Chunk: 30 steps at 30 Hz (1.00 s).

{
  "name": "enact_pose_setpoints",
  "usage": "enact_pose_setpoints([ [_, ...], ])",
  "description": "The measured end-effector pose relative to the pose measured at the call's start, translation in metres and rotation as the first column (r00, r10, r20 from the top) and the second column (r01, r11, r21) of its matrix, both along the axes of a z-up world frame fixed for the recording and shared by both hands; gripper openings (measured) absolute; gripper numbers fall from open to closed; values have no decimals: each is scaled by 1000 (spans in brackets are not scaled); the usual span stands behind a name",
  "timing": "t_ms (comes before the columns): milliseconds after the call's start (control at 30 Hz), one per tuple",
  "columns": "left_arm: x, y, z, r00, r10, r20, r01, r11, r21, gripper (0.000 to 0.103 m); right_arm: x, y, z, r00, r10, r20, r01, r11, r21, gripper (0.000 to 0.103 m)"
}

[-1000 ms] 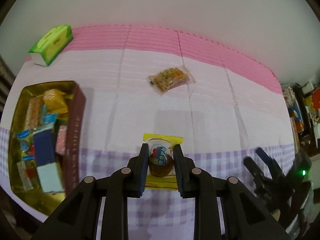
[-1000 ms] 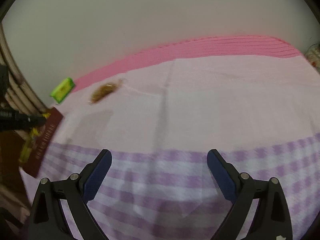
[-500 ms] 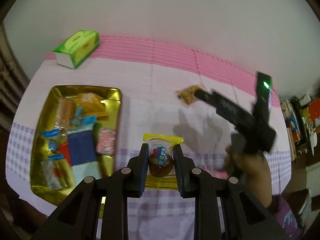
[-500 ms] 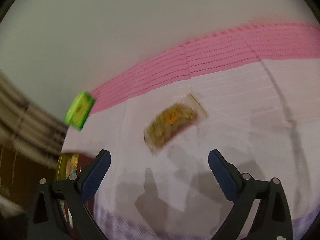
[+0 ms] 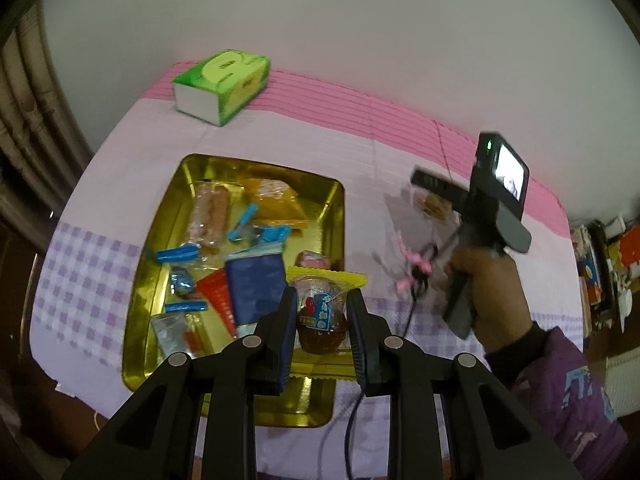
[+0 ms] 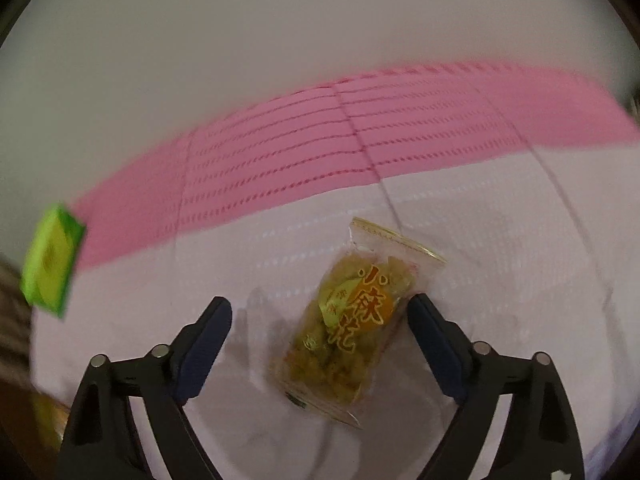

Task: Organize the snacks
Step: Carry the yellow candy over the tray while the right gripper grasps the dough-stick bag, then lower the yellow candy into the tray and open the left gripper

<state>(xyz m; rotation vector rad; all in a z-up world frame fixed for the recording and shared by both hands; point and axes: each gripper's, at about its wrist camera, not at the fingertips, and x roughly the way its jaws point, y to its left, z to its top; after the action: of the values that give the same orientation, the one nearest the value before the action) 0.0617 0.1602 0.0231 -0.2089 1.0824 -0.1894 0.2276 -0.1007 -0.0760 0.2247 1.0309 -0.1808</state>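
Over the near right corner of the gold tray [image 5: 162, 216], my left gripper [image 5: 322, 332] is clenched on a jelly cup in a yellow wrapper [image 5: 322, 312]. A second ago it hung over bare checked cloth with the tray well off to the left; now the cup is above the tray's right edge, so the drop looks close. My right gripper [image 6: 320, 344] was over empty cloth then, jaws wide; now they straddle the clear fried-snack packet [image 6: 348, 328] near the pink far edge of the tablecloth [image 6: 500, 248] and are closing, pads not yet pressing. Materials: tray glossy metal, shallow, rounded corners, already crowded with foil and film packets. Cup rigid, domed. Packet crinkly, lumpy, flat-lying. A green tissue box [image 5: 222, 86] sits at the far left corner.
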Motion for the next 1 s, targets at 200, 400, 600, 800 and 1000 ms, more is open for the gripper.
enact_pose_setpoints([
  [200,-6,10,-1,1000,30,8,-30,1000,3,25,-39,-25,3,962,267,-55,-271,958,-96,36],
  [400,-12,8,-7,998,58,18,-59,997,57,26,-111,-64,6,949,315,-31,-316,947,-65,36],
  [600,-16,5,-17,996,84,19,-85,992,95,26,-152,-76,3,944,331,14,-329,941,-73,36],
  [800,-19,3,-24,994,94,52,-101,983,152,26,-161,-76,3,944,323,70,-319,946,-60,39],
  [1000,-17,5,-30,994,95,50,-102,980,168,26,-170,-72,-1,939,321,120,-310,945,-99,48],
])
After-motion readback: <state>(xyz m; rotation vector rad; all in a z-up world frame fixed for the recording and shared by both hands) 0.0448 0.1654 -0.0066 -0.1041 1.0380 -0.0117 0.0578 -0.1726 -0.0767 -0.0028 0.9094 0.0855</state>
